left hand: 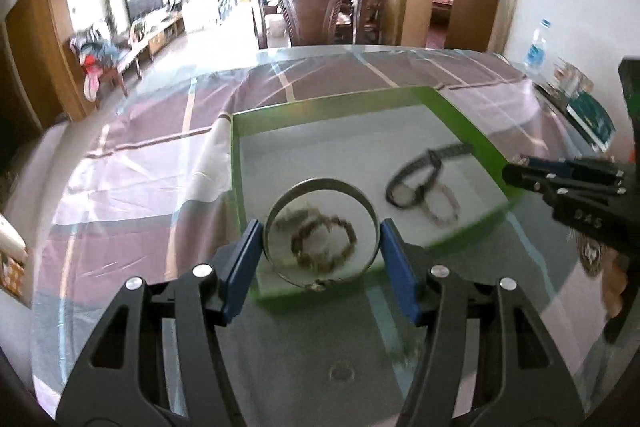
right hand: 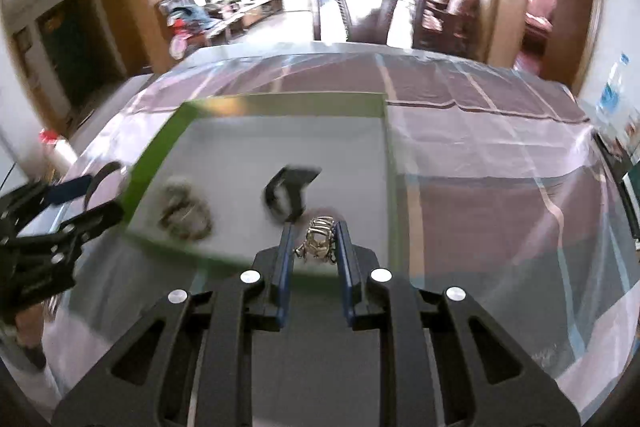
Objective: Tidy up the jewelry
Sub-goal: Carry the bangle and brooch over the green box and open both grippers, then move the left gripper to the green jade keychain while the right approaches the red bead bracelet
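trouble could come if the left tongs (left hand: pixel 320 241), squeezing the silver bangle (left hand: pixel 320 233), or the right tongs (right hand: pixel 312 247), pinching the little chain (right hand: pixel 318 241), let go early, missing the green tray (left hand: pixel 460 115) at twelve o'clock.

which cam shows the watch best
The left wrist view: the watch lies sharp in the green tray, dial and strap both readable. In the right wrist view it is only a dark, motion-blurred shape just beyond the right claw.

Watch (left hand: pixel 412 179) and beaded bracelet (left hand: pixel 324 241) in tray (left hand: pixel 236 163) – tray on table (left hand: pixel 140 155), chair (left hand: pixel 316 11) behind
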`<state>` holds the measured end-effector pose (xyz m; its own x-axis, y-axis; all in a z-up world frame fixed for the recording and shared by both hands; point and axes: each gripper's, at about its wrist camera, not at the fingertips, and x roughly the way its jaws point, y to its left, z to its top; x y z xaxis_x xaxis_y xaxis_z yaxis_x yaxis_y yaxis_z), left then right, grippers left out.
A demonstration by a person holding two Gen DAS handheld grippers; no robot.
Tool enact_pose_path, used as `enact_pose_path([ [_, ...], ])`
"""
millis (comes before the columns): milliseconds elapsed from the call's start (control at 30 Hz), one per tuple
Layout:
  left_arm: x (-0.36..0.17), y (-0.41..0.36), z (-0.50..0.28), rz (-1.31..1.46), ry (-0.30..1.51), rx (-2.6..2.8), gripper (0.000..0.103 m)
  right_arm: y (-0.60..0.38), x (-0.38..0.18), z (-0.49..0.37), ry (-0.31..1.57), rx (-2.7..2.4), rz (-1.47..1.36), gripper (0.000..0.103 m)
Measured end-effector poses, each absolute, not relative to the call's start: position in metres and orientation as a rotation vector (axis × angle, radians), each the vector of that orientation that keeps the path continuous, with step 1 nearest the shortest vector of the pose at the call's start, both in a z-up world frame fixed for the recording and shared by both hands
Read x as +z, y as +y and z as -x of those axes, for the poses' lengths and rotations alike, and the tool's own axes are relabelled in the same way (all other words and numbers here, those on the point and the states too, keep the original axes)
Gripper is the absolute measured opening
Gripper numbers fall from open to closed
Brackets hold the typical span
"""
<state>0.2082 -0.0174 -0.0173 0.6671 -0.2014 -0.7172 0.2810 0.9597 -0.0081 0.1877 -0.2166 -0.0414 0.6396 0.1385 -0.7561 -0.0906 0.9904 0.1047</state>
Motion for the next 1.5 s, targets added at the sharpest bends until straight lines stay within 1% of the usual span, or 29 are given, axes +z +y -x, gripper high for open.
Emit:
enact_pose_path([
  [100,-0.027,-0.022,-0.238,-0.114,0.819,-0.253,0.059,-0.222,-0.061,-0.213,0.918,0.104,-0.103,0.021],
  [233,-0.039,-0.031,-0.265,-0.12,0.846,-0.24,0.06,-0.22,-0.073,-0.215,0.884,0.101,-0.103,0.022],
  [300,-0.042,-0.03,-0.277,-0.104,0.851,-0.217,0.062,-0.218,-0.07,-0.211,0.875,0.106,-0.097,0.031],
  [333,-0.043,-0.029,-0.28,-0.096,0.856,-0.21,0.063,-0.216,-0.068,-0.208,0.874,0.11,-0.095,0.046],
  [367,-0.044,-0.026,-0.28,-0.088,0.862,-0.205,0.067,-0.214,-0.062,-0.199,0.862,0.128,-0.094,0.055],
  [400,-0.044,-0.023,-0.279,-0.079,0.864,-0.204,0.07,-0.212,-0.057,-0.19,0.845,0.14,-0.089,0.057],
  [533,-0.038,-0.003,-0.248,-0.073,0.856,-0.224,0.07,-0.2,-0.04,-0.147,0.798,0.238,-0.043,0.057],
  [600,-0.036,0.002,-0.226,-0.087,0.84,-0.249,0.07,-0.189,-0.041,-0.13,0.8,0.292,-0.01,0.057],
  [733,-0.042,0.002,-0.179,-0.204,0.8,-0.226,0.071,-0.164,-0.073,-0.126,0.874,0.294,0.087,0.057],
  [900,-0.067,-0.007,-0.151,-0.252,0.864,-0.294,0.072,-0.151,-0.118,-0.139,0.991,0.269,0.142,0.057],
  [1267,-0.102,-0.04,-0.141,-0.303,0.943,-0.385,0.077,-0.175,-0.121,-0.141,1.006,0.238,0.121,0.057],
  [1500,-0.111,-0.055,-0.142,-0.33,0.935,-0.367,0.077,-0.184,-0.122,-0.141,0.994,0.2,0.121,0.057],
])
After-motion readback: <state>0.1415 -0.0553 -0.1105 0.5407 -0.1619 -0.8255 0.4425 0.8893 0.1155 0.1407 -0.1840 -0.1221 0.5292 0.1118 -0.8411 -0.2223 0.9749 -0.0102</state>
